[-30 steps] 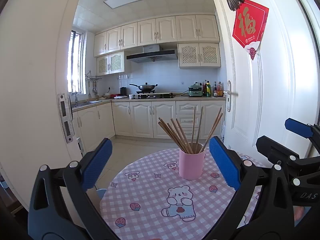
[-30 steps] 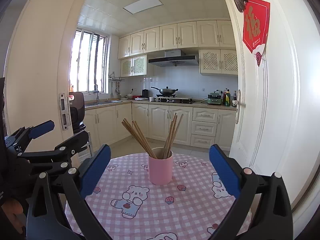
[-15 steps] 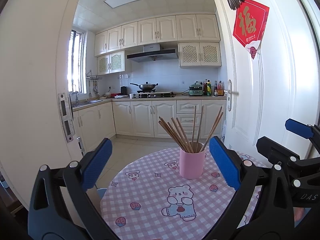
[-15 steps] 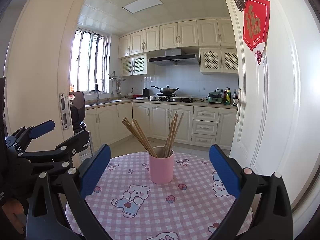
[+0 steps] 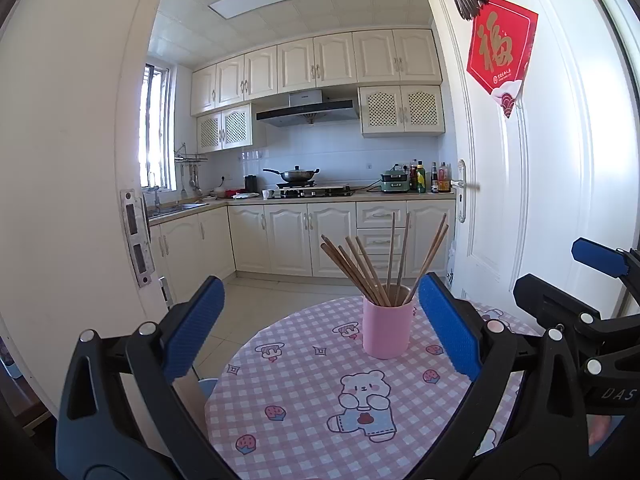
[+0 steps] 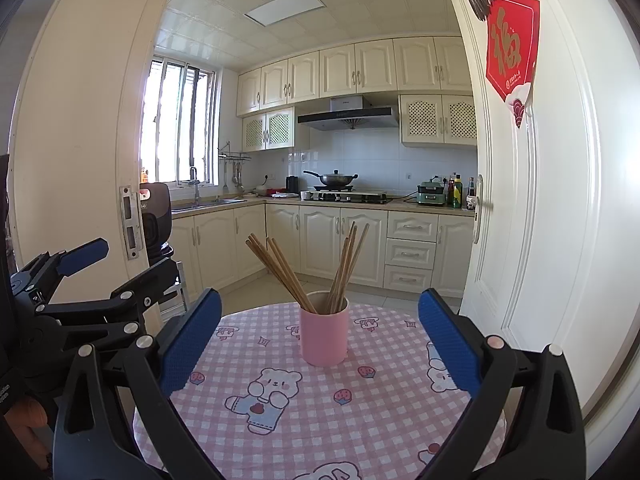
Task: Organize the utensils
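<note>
A pink cup (image 5: 387, 328) stands upright on the round table with the pink checked cloth (image 5: 304, 412). Several wooden chopsticks (image 5: 360, 268) stand in it, fanned out. The cup also shows in the right wrist view (image 6: 324, 332) with the chopsticks (image 6: 280, 272). My left gripper (image 5: 320, 328) is open and empty, above the table's near side, short of the cup. My right gripper (image 6: 320, 336) is open and empty, level with it on the right. Each gripper shows at the edge of the other's view: the right one (image 5: 580, 280), the left one (image 6: 100, 272).
A white door (image 5: 540, 200) stands open close on the right of the table. A white door frame (image 5: 80, 200) is on the left. Beyond the table are the tiled floor (image 5: 256, 300) and kitchen counters with a stove (image 5: 308, 190).
Almost nothing has changed. Both grippers stay open; the views drift very slightly.
</note>
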Demonstrator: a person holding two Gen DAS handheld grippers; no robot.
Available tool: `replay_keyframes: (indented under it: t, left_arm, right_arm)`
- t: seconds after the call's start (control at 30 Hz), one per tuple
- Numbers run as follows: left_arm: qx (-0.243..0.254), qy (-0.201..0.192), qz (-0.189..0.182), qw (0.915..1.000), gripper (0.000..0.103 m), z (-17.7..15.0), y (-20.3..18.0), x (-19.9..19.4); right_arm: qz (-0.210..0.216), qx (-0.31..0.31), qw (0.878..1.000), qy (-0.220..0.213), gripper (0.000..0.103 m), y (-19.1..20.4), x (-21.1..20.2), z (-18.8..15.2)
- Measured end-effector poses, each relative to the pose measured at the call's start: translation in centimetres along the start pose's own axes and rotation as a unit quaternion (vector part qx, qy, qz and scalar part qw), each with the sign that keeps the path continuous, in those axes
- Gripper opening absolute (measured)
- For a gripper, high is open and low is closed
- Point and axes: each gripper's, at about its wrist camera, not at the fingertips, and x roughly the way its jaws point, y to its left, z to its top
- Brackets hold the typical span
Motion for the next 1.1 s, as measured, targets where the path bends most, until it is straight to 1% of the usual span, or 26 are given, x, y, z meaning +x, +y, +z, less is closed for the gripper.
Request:
replay_keyframes:
  t: [1.1]
  left_arm:
    - [0.0,0.002,0.001,1.0,0.096,-0.01,0.07,0.01]
  right_arm:
    - [0.002,0.002,1.0,0.003,0.095,-0.07,0.15,-0.09]
